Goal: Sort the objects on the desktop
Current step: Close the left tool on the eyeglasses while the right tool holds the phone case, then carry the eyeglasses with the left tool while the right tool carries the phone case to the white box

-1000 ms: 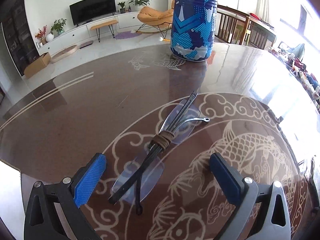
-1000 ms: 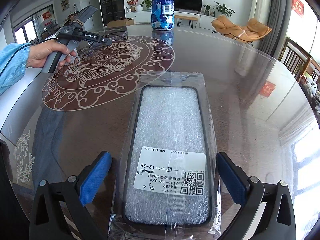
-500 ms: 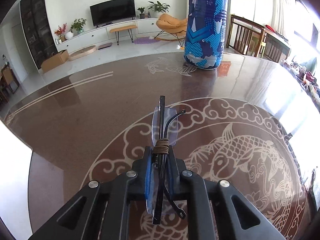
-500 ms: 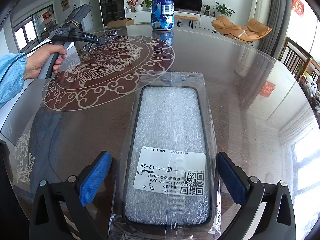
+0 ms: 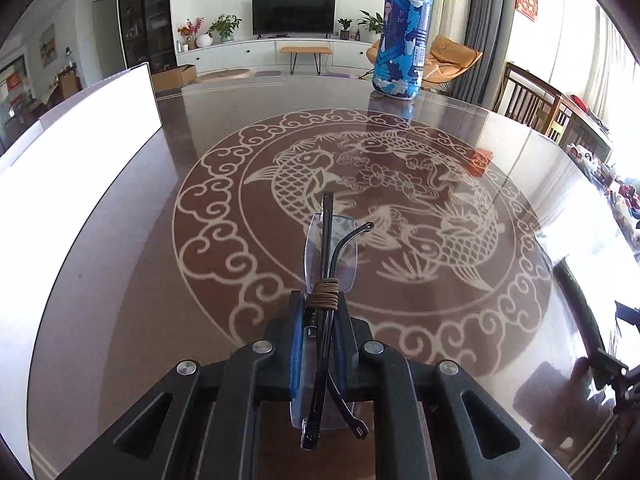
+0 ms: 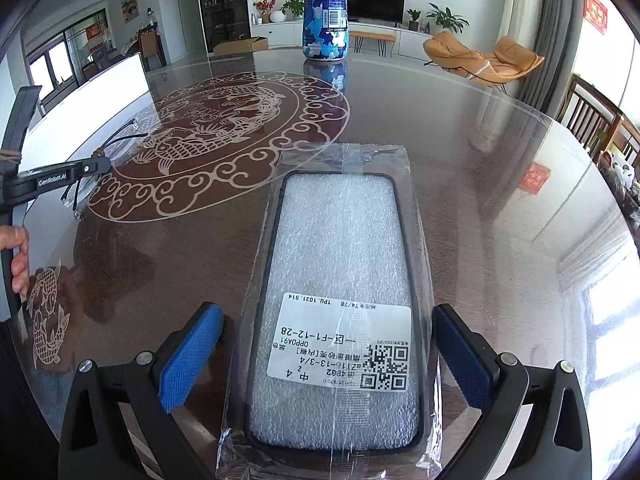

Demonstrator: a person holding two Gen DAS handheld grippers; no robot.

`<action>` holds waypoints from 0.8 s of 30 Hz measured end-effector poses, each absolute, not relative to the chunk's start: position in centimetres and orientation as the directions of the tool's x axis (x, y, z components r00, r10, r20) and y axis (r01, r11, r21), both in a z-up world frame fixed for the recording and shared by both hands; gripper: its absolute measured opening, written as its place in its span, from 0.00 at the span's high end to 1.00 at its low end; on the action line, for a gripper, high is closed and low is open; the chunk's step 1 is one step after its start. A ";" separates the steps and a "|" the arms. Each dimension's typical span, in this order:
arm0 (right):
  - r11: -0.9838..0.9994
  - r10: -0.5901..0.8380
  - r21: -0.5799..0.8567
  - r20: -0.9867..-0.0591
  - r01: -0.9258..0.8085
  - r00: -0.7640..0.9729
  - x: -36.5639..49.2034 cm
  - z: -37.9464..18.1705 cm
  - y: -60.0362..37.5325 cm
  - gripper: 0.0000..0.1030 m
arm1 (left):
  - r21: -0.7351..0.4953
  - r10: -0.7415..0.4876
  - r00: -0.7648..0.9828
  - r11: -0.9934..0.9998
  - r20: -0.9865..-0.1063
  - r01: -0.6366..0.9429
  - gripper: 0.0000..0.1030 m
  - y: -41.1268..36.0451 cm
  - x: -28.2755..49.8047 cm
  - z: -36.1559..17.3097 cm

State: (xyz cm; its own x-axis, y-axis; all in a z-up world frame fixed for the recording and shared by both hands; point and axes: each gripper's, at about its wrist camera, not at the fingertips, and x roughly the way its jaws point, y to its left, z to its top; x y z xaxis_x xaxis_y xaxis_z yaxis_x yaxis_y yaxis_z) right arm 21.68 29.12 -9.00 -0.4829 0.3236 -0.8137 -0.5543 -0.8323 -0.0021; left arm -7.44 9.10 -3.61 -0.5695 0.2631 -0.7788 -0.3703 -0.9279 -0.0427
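Folded rimless glasses (image 5: 329, 254), with brown cord wound round their temples, are held clear of the table by my left gripper (image 5: 318, 314), which is shut on them. The right wrist view shows that gripper (image 6: 94, 167) at the far left in a person's hand (image 6: 16, 256), the glasses (image 6: 120, 140) sticking out over the fish medallion. A phone case in a clear plastic bag (image 6: 340, 248) lies flat on the table. My right gripper (image 6: 328, 346) stands open around its near end, both blue pads apart from the bag.
A tall blue patterned can (image 5: 404, 40) (image 6: 325, 8) stands upright at the far side of the glossy brown table (image 5: 120, 264). A white box (image 5: 80, 140) (image 6: 92, 96) sits along the table's left edge. Chairs stand beyond the right rim.
My left gripper shut on the glasses, lifted them and swung back toward the table's near left edge, leaving the can farther off. The right gripper and phone case have not moved.
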 end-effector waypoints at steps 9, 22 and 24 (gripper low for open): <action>-0.830 0.328 -0.007 -0.814 -0.558 -0.479 21.7 -9.0 29.1 0.00 | -0.003 0.253 -0.570 -0.915 -0.782 -0.403 0.88 9.7 -1.8 -3.4; -0.829 0.329 -0.007 -0.814 -0.558 -0.478 21.7 -9.0 29.2 0.00 | -0.013 0.263 -0.569 -0.914 -0.780 -0.405 0.83 9.5 -1.2 -3.5; -0.829 0.329 -0.007 -0.814 -0.559 -0.478 21.7 -9.0 29.2 0.00 | -0.019 0.270 -0.559 -0.910 -0.784 -0.413 0.52 9.5 -1.1 -3.5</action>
State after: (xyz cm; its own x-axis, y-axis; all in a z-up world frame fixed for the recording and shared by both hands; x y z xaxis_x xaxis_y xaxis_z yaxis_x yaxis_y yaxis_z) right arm 21.68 29.18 -9.03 -0.4783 0.3287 -0.8143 -0.5586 -0.8294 -0.0067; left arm -1.09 9.52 -3.53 -0.5589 0.2703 -0.7839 -0.4132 -0.9104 -0.0193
